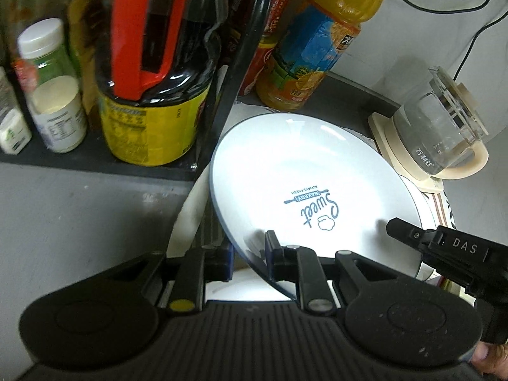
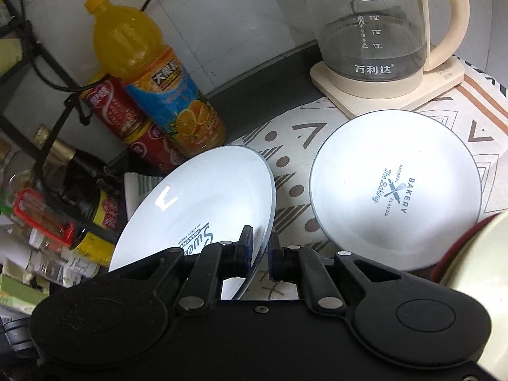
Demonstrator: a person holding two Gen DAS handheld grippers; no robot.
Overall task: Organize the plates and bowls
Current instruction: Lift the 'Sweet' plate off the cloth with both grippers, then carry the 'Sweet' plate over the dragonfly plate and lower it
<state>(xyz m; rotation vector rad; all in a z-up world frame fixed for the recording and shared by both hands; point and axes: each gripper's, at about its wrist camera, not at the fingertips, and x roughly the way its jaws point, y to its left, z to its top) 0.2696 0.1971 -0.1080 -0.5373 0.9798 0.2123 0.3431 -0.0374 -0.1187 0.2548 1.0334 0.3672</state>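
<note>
Grey tabletop (image 2: 254, 104) runs back to a tiled wall, crowded with a glass kettle (image 2: 371, 28) on its cream base, an orange juice bottle (image 2: 152, 73) and a black rack of sauce jars (image 1: 152, 89); a patterned mat (image 2: 292, 165) lies just in front of the kettle. On that mat rests a white plate marked "Bakery" (image 2: 397, 190), flat and untouched. To its left a second plate, the "Sweet" plate (image 2: 203, 197), is lifted and tilted, held by both tools at once: the right tongs (image 2: 258, 250) are clamped on its near rim, and the left tongs (image 1: 249, 254) grip the opposite edge, jaws closed onto the rim in each wrist view. A cream bowl edge (image 2: 476, 254) shows to the right of the Bakery plate, mostly cut off. The step in hand looks like carrying the Sweet plate to stack it. Next would probably be levelling it, moving it over the Bakery plate, and lowering gently before either grip lets go, since a tilted glazed plate could slip.
</note>
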